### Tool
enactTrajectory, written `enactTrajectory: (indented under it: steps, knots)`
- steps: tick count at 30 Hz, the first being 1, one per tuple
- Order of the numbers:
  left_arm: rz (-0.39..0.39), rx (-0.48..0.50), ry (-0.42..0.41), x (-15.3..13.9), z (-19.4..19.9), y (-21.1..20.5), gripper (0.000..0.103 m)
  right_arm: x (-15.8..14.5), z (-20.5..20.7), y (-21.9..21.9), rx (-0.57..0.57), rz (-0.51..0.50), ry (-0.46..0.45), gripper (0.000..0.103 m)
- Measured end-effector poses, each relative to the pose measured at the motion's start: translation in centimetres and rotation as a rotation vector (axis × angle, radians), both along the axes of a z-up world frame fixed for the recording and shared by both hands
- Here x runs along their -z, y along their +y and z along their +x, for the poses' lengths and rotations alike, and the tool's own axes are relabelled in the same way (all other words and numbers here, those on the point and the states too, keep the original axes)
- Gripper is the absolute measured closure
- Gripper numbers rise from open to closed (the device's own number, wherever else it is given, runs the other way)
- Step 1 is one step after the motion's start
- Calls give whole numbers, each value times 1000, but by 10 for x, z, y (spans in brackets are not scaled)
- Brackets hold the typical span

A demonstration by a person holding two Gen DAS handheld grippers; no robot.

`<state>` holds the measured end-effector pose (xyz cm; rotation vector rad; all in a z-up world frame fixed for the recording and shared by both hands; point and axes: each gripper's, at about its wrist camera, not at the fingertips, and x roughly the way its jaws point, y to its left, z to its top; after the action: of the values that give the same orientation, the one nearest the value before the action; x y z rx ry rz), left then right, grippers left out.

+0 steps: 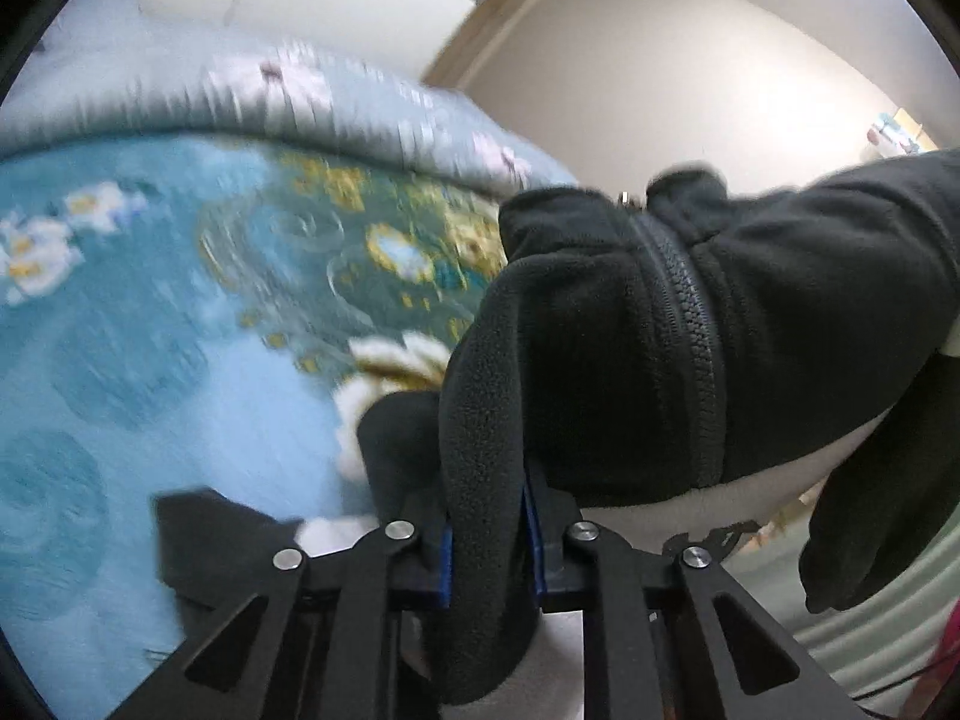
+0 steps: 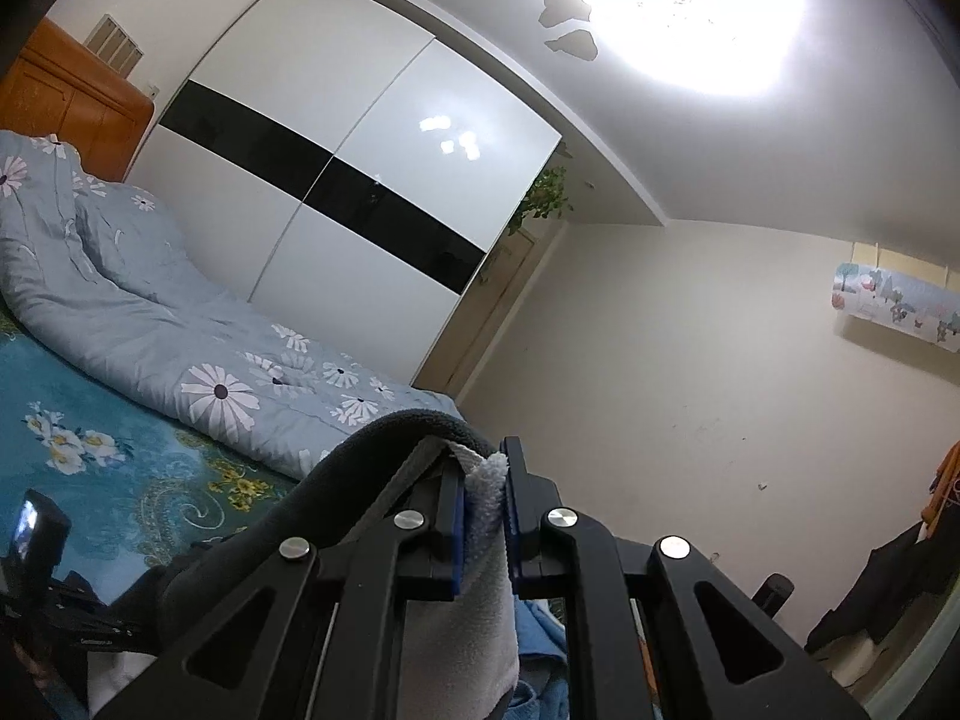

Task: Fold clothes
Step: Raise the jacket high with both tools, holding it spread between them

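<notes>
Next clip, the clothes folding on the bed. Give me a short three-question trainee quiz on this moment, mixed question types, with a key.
1. True or false: both grippers grip the black fleece jacket.
2. The jacket's zipper is: A) closed B) fully undone C) missing.
3. What pattern is on the grey-blue quilt?

Key:
1. True; the left gripper pinches a black fold, the right gripper its white lining.
2. A.
3. White daisies.

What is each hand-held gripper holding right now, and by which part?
Both hold the black fleece jacket. The left hand-held gripper pinches a fold of its black outer fabric; the right hand-held gripper pinches its edge at the white lining.
</notes>
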<state>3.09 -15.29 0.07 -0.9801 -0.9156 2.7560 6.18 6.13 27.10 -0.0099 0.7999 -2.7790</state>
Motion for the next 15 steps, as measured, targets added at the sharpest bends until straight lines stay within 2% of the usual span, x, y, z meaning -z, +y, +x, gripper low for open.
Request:
enactTrajectory:
  steps: [6, 11, 15]
  knots:
    - [-46, -191, 120, -43, 45, -40, 85, -16, 12, 5, -31, -56, 23, 92]
    - [-173, -390, 218, -101, 109, -84, 86, -26, 35, -4, -109, -88, 77, 92]
    - [-333, -554, 292, -160, 182, -113, 86, -26, 48, -17, -177, -134, 113, 92]
